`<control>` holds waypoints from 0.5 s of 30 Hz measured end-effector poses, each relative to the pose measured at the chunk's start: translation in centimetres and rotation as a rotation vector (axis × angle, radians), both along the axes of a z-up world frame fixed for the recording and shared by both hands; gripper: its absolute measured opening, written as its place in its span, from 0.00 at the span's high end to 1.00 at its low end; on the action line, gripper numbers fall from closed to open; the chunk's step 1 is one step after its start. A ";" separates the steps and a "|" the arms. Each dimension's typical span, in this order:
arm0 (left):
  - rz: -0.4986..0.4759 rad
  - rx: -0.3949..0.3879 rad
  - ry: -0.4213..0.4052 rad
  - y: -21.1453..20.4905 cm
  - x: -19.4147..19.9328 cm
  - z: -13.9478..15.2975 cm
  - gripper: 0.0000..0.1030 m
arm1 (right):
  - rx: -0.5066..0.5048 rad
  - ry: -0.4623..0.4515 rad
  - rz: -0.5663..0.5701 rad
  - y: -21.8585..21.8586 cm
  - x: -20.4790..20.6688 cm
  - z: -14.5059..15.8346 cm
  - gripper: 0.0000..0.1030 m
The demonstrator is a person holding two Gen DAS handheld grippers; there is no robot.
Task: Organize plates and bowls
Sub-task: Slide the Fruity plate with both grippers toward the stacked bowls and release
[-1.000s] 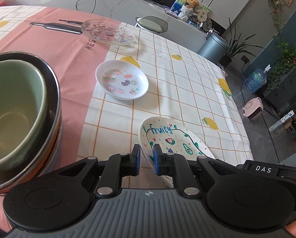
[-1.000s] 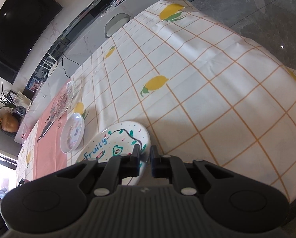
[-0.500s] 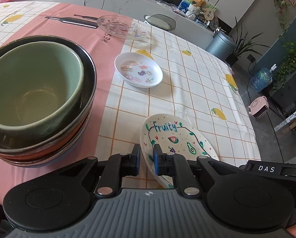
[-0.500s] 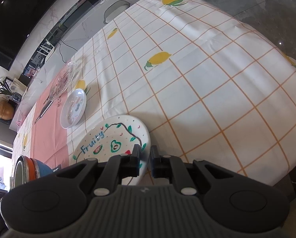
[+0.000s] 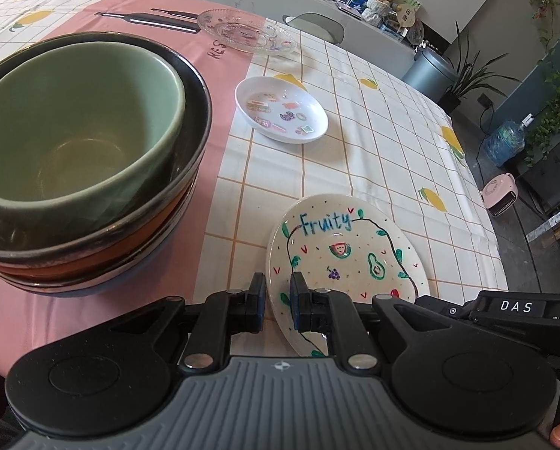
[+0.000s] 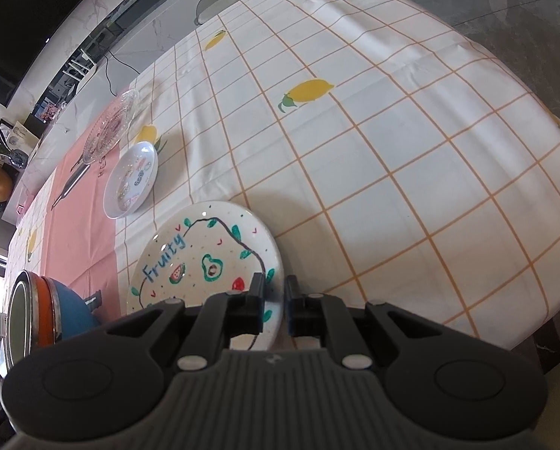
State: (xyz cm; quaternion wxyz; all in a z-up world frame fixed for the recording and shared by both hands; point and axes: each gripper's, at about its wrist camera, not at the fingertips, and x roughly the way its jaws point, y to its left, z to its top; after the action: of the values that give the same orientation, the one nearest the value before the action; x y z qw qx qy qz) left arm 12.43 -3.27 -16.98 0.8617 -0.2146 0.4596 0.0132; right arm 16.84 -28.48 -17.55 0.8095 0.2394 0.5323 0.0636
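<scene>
While both tools [image 5: 276,296] [image 6: 273,296] pinch the Fruity plate [image 5: 340,262], a green bowl [image 5: 74,127] nests in stacked bowls [image 5: 104,258].

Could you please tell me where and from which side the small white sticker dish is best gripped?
Grip the sticker dish by its raised rim on the near side, one jaw inside and one outside. It lies flat and shallow on the tablecloth, so only the upturned lip seems to offer a hold.

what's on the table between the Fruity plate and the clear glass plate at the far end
The small white dish with stickers lies between the Fruity plate and the glass plate. Both wrist views show it.
</scene>
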 end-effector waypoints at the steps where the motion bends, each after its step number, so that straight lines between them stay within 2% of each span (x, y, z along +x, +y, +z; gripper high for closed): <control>1: -0.006 -0.001 0.002 0.0 0.1 -0.1 0.86 | -0.004 -0.001 -0.003 0.0 0.0 0.0 0.92; 15: -0.052 0.051 -0.010 -0.8 0.0 0.0 0.84 | -0.050 -0.003 -0.013 0.1 -0.2 0.2 0.91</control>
State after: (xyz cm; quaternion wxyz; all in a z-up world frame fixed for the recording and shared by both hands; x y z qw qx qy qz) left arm 12.45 -4.06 -17.02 0.8693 -0.1807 0.4601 0.0014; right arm 16.67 -28.33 -17.30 0.8166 0.2224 0.5307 0.0452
